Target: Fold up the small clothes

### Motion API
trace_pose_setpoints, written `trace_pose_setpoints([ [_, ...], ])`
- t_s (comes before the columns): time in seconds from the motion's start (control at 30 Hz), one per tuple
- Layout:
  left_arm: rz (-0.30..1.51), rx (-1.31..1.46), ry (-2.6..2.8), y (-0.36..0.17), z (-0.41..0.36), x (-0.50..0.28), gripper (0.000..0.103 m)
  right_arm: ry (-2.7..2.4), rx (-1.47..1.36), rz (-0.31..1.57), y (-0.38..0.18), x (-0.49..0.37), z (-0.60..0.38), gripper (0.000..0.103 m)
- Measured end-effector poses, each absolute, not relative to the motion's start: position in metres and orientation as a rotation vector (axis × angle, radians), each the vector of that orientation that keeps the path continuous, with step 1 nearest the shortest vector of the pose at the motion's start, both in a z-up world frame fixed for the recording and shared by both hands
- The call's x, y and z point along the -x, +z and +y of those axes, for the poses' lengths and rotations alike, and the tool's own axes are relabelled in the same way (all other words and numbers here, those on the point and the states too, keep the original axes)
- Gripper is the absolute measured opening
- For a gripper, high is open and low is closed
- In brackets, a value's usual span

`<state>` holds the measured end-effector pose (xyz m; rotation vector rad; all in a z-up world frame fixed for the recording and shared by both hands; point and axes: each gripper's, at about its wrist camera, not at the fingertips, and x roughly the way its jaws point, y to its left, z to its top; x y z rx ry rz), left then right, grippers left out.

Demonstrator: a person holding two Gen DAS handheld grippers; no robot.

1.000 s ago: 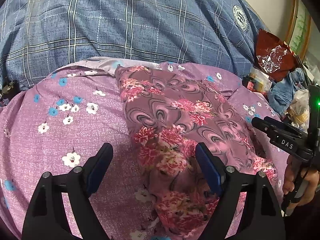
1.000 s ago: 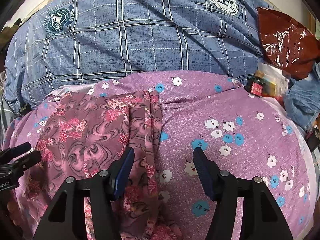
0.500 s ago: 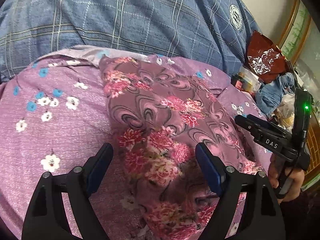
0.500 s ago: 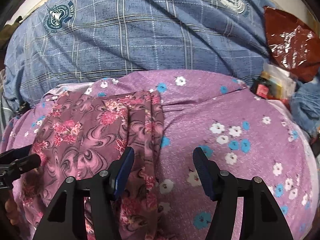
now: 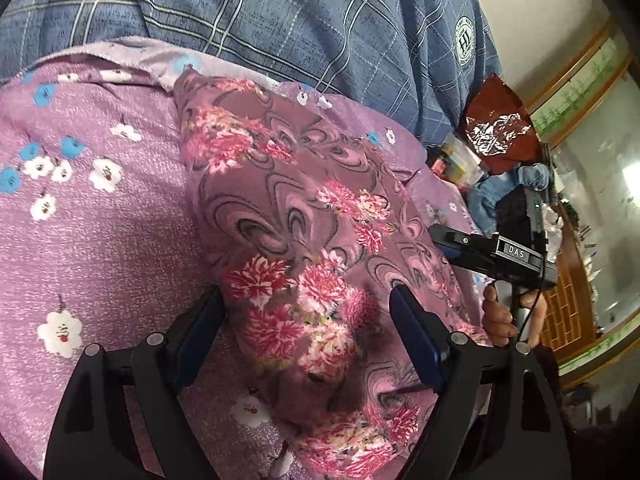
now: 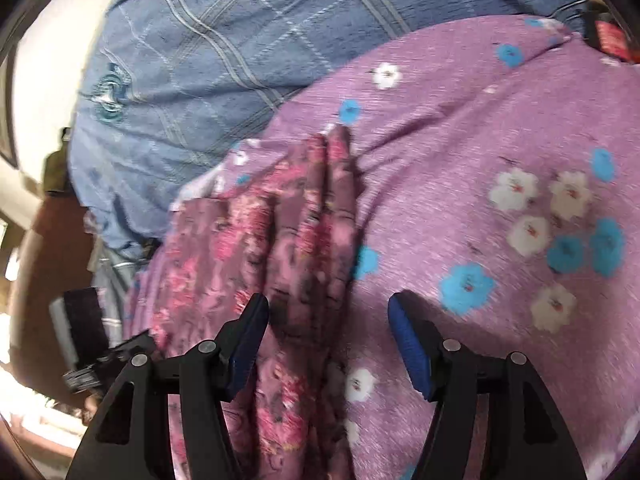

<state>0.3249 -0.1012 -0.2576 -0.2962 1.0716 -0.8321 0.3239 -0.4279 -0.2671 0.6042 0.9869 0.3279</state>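
A mauve garment with pink flowers (image 5: 304,220) lies flat in a long folded strip on the purple flowered sheet (image 5: 100,240). My left gripper (image 5: 308,332) is open just above the garment's near end, one finger on each side of it, pressing on nothing. In the right wrist view, which is blurred, the garment (image 6: 296,240) runs up the middle left. My right gripper (image 6: 330,336) stands open over its right edge, the left finger above the cloth and the right finger above bare sheet (image 6: 500,140). In the left wrist view the right gripper (image 5: 492,252) is held by a hand (image 5: 500,320).
A blue checked quilt (image 5: 300,20) bulges behind the sheet. At the right lie a red foil bag (image 5: 496,128), small bottles and a blue cloth (image 5: 504,188), with a wood-framed door beyond. The left gripper's body (image 6: 96,352) shows at the lower left of the right wrist view.
The right gripper swung left and down and tilted, so the garment's right edge now lies between its fingers. The left gripper turned and moved closer over the garment's near end.
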Motion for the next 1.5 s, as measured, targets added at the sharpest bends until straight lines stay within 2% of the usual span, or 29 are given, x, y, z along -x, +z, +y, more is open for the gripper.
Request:
trace_pose_setpoints([
  [0.27, 1.085, 0.275, -0.862, -0.261, -0.117, -0.323, 0.084, 0.485, -0.604, 1.045, -0.272, -0.341, -0.389, 0.065],
  [0.43, 1.069, 0.275, -0.845, -0.26, -0.121, -0.32, 0.083, 0.441, -0.517, 1.029, -0.264, -0.339, -0.361, 0.071],
  [0.53, 1.046, 0.274, -0.84, -0.255, -0.121, -0.318, 0.073, 0.408, -0.484, 1.017, -0.262, -0.336, -0.353, 0.065],
  [0.57, 1.035, 0.269, -0.839, -0.253, -0.121, -0.318, 0.067, 0.383, -0.468, 1.018, -0.261, -0.335, -0.351, 0.057],
  [0.7, 1.012, 0.237, -0.813, -0.246, -0.118, -0.317, 0.041, 0.32, -0.422, 0.983, -0.249, -0.327, -0.344, 0.039],
  [0.87, 1.007, 0.261, -0.803, -0.243, -0.111, -0.317, 0.031, 0.258, -0.357, 0.943, -0.234, -0.313, -0.334, 0.036],
  [1.5, 0.849, 0.237, -0.818, -0.163, -0.049, -0.258, 0.029, 0.307, -0.421, 0.764, -0.162, -0.243, -0.29, 0.035],
])
